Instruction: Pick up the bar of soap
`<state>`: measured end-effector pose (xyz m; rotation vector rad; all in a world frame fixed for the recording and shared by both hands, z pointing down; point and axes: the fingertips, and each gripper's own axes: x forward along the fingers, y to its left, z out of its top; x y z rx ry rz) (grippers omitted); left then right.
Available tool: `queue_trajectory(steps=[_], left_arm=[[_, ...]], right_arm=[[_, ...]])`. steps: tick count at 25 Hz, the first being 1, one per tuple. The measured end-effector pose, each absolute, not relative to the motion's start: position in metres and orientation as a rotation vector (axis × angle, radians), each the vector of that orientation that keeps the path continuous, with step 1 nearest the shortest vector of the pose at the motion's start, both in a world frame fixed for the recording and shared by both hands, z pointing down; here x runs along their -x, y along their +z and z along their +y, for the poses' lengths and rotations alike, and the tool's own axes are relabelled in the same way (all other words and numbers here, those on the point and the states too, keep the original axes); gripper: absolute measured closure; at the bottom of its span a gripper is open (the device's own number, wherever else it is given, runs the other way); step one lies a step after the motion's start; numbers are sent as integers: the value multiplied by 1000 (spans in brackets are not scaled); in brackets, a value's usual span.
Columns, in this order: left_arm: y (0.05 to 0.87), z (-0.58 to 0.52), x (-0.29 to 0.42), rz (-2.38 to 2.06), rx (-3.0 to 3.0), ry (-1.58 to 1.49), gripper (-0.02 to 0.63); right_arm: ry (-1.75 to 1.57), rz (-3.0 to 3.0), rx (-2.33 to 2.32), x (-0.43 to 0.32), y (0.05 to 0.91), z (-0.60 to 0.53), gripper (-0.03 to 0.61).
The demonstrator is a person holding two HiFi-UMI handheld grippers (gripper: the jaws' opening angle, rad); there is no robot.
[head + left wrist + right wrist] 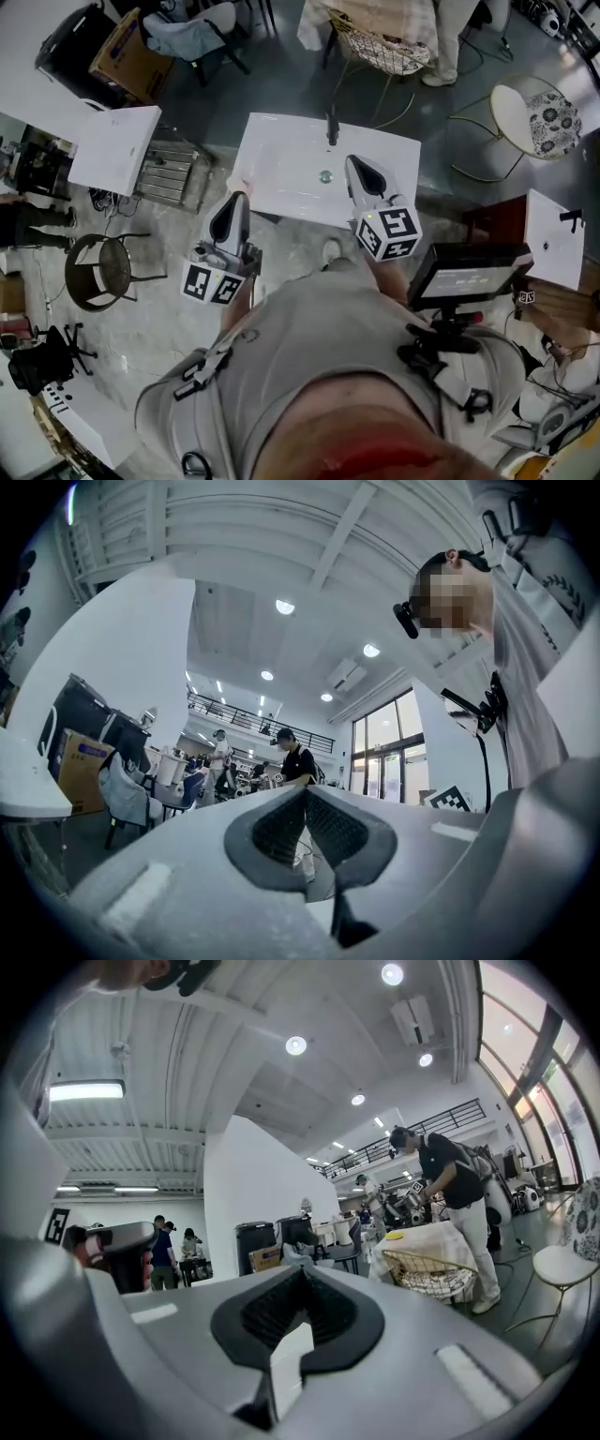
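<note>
No bar of soap shows in any view. In the head view a white sink basin (281,164) with a dark tap (331,127) and a drain (325,175) stands ahead of me. My left gripper (232,199) hovers at the basin's near left edge, jaws together and empty. My right gripper (358,161) reaches over the basin's near right part, jaws also together with nothing in them. The left gripper view shows its pads (281,832) meeting, pointed across the room above the basin. The right gripper view shows the same closed pads (272,1316), with a sliver of white below them.
A second white basin (114,148) sits at the left, with a metal stool (103,272) nearer me. A wire chair (389,47) and a white chair (534,117) stand beyond the sink. A monitor on a stand (467,272) is at my right. People stand farther off.
</note>
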<state>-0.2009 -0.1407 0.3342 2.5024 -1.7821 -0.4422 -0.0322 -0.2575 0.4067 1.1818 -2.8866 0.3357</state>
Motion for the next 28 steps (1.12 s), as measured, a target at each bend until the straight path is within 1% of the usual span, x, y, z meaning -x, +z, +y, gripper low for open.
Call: queue_trajectory(steps=[3, 8, 13, 16, 22, 28], left_arm=[[325, -178, 191, -1757, -2560, -385, 603], [320, -208, 177, -1678, -2624, -322, 558], [318, -253, 172, -1636, -2632, -174, 560], [313, -267, 173, -1610, -2653, -95, 560], [318, -293, 164, -1471, -2707, -206, 560], [329, -306, 160, -1395, -2711, -374, 560]], right_arm=[[298, -2884, -1239, 17, 400, -287, 577], [299, -2840, -1355, -8, 405, -304, 577], [257, -2751, -1428, -39, 413, -327, 577], [209, -2675, -1464, -57, 417, -320, 577], [232, -2441, -1595, -95, 430, -306, 577], [260, -2281, -1742, -126, 402, -287, 577]])
